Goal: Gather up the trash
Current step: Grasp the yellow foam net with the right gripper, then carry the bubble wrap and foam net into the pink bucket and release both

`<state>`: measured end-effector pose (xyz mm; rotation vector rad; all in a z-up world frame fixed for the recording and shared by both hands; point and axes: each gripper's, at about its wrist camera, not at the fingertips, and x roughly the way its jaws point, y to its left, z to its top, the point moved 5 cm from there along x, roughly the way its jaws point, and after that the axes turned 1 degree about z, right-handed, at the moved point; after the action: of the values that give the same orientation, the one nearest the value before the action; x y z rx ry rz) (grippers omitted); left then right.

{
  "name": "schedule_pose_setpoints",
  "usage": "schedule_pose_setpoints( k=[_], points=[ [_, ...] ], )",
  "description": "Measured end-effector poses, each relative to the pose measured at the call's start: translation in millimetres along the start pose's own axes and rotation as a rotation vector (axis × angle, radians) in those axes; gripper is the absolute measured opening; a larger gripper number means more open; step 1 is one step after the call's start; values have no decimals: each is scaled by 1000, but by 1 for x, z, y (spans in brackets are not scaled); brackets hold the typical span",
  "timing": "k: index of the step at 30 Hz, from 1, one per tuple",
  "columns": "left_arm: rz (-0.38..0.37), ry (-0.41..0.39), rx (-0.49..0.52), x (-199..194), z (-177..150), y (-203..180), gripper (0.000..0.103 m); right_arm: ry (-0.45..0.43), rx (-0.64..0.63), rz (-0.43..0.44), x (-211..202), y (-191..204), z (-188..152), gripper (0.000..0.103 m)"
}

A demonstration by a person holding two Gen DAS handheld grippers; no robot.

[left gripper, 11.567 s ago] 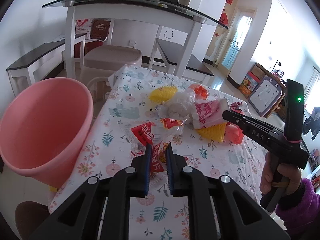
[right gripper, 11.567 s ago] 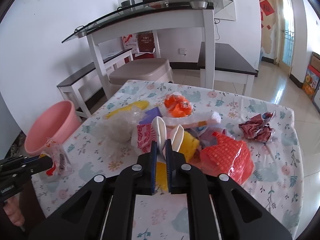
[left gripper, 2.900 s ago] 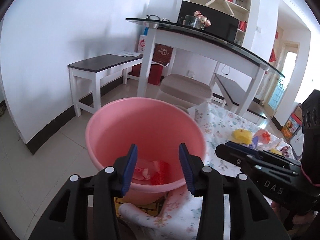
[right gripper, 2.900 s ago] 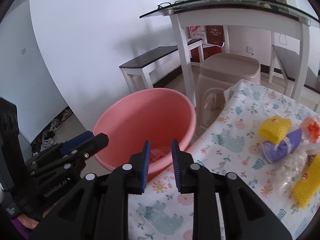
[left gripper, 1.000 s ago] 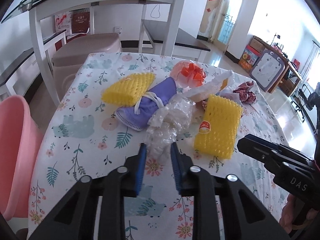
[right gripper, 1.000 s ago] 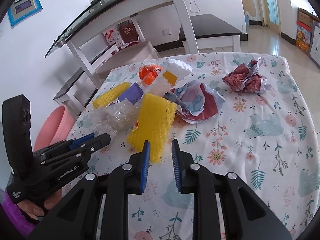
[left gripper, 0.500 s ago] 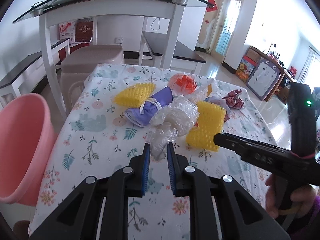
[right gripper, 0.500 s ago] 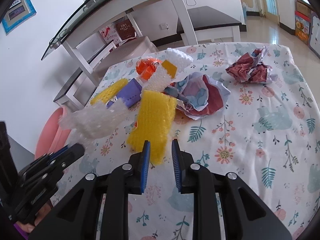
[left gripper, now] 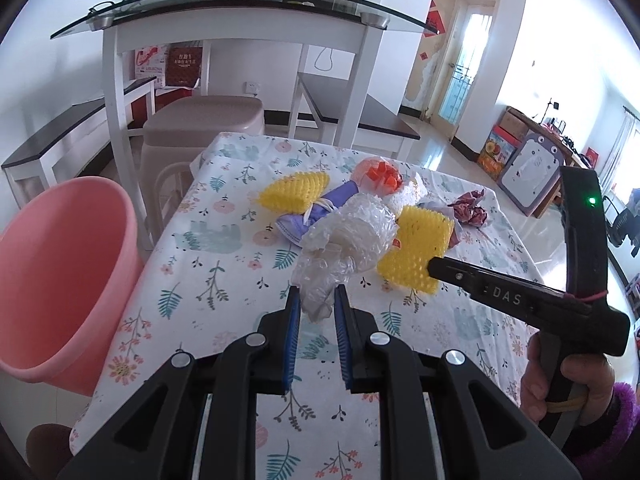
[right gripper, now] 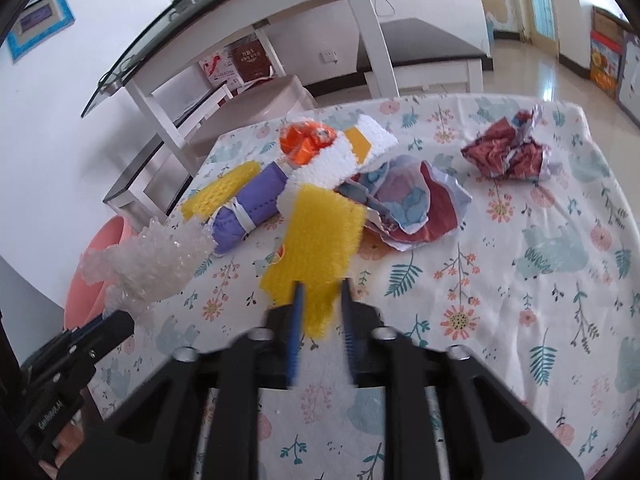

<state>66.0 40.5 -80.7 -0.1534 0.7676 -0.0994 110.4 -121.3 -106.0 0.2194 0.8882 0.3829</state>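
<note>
My left gripper (left gripper: 316, 300) is shut on a clear bubble wrap wad (left gripper: 348, 236) and holds it above the floral tablecloth (left gripper: 224, 276); the wad also shows in the right wrist view (right gripper: 148, 260). My right gripper (right gripper: 322, 292) is open, its jaws on either side of the near end of a yellow foam net (right gripper: 316, 240). Behind lie a second yellow net (right gripper: 220, 192), a purple mask (right gripper: 252, 204), an orange wrapper (right gripper: 308, 140), white foam (right gripper: 340, 160), crumpled paper (right gripper: 404, 204) and a red paper ball (right gripper: 508, 152).
A pink bucket (left gripper: 56, 268) stands on the floor off the table's left edge, also seen in the right wrist view (right gripper: 96, 264). A beige stool (left gripper: 204, 124), benches and a glass-topped desk (left gripper: 240, 4) stand behind the table.
My left gripper has lifted the bubble wrap off the table and drawn it back. My right gripper has moved forward onto the near end of the yellow foam net.
</note>
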Motion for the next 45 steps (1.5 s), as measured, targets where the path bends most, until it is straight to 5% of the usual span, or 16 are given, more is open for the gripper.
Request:
schedule_pose_setpoints(
  k=[25,45],
  points=[
    [109,-183,-61,-78,7,33,16,-155,-219,45,-66,83,-1,8],
    [345,-326,-170,-136,0,107,16,-212,-355,156,-61,185,10,8]
  ],
)
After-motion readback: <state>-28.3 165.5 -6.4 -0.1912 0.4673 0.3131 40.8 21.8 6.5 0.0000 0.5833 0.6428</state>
